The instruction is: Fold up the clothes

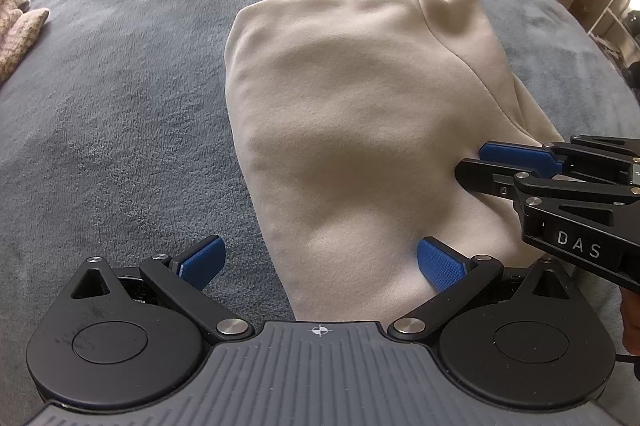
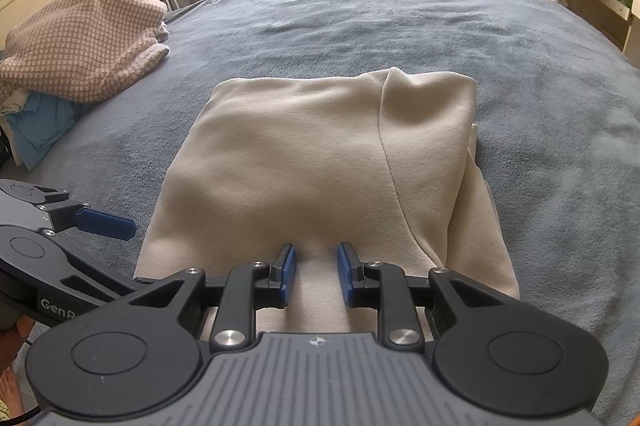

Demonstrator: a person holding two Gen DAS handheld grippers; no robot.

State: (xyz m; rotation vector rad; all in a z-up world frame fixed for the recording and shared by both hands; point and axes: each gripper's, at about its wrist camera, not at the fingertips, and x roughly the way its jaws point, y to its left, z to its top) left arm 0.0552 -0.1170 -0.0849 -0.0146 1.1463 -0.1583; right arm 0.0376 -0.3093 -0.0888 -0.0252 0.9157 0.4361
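Cream garment lies folded mid-bed, near hem at 6 o'clock. Right tool narrow, pads astride a fabric ridge, not pinching; probably lining up a grip. Left tool wide, empty, straddling the garment's near left edge.
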